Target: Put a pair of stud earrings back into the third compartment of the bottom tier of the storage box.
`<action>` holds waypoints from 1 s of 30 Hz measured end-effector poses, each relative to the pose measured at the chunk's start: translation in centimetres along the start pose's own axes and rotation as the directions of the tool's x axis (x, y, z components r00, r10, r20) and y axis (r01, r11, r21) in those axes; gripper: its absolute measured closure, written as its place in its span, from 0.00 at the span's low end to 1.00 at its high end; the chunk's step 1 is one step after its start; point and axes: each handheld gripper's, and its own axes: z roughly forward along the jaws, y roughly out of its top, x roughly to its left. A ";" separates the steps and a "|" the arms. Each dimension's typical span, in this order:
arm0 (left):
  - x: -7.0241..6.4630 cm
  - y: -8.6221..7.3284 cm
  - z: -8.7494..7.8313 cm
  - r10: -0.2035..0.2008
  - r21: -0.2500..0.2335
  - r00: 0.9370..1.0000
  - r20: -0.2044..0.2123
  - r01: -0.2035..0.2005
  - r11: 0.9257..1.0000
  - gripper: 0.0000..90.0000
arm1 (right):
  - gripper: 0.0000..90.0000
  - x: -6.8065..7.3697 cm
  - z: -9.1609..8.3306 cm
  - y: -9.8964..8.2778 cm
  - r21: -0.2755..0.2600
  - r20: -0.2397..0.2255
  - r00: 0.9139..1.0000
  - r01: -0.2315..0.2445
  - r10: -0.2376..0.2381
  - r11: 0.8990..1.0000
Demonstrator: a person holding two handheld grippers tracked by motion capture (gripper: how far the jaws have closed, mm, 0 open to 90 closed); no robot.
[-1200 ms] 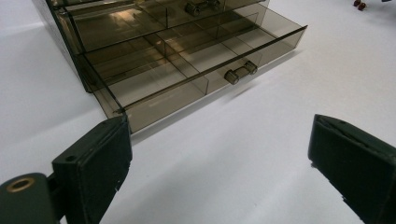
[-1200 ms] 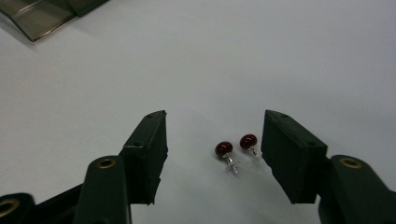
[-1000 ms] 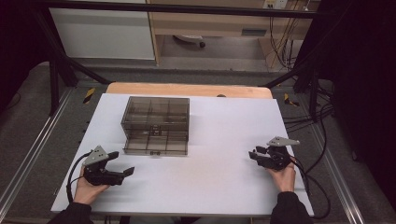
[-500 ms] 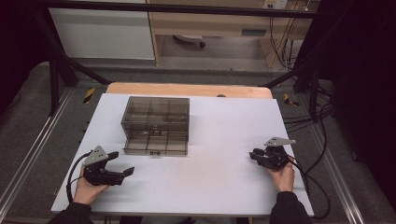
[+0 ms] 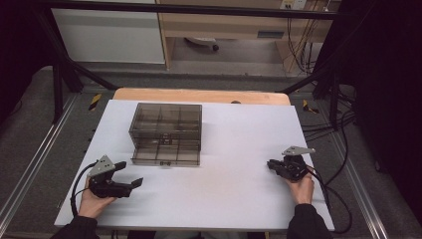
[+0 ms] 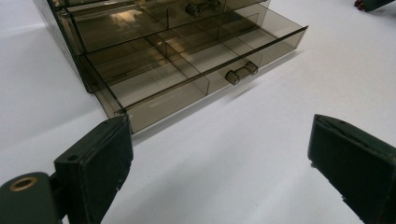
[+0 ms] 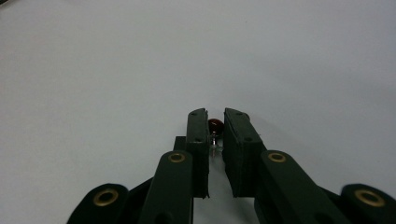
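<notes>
Right claw (image 7: 215, 122) pinches a small dark-red bead-like object (image 7: 215, 125) with a thin metal stem between nearly closed jaws, low over the white surface (image 5: 234, 149); what the object is cannot be told. From the high view, that claw (image 5: 271, 164) sits at the near right of the surface, held by the person's right hand (image 5: 299, 188), its jaws pointing left.

Left claw (image 6: 219, 158) stands wide open and holds nothing, its two black pads well apart. From above it (image 5: 130, 175) rests at the near left, gripped by the left hand (image 5: 90, 201), with a black cable (image 5: 75, 186) looping off behind it.

Between and beyond the two claws, left of centre, stands a smoky transparent drawer box (image 5: 166, 127). Its lower drawer (image 6: 196, 70) is pulled out toward the near side; the dividers inside form several compartments, and those in sight look empty. A small bar handle (image 6: 241, 73) sits on the drawer front, and a second handle (image 6: 201, 7) shows on the drawer above.

Bare white surface spreads right of the box and across the whole near strip between the claws. A wooden edge (image 5: 199, 94) runs along the far side. Metal rails (image 5: 30, 169) flank the surface on the left, and cables (image 5: 343, 129) trail over the grey floor at right.
</notes>
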 end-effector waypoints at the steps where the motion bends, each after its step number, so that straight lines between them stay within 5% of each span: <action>1: 0.0 0.0 0.0 0.000 0.000 1.000 -0.001 0.000 1.000 0.07 | 0.90 0.0 0.0 0.0 0.000 0.000 1.000 -0.002 0.002 1.000; 15: 0.0 0.1 0.0 0.001 -0.001 1.000 -0.006 -0.001 1.000 0.07 | 0.92 0.5 -0.5 0.2 0.001 -0.012 1.000 -0.014 0.014 1.000; 30: -0.1 0.0 0.1 0.004 0.008 1.000 -0.010 -0.004 1.000 0.07 | 0.92 3.4 -1.8 2.0 -0.051 -0.084 0.996 0.018 -0.022 0.999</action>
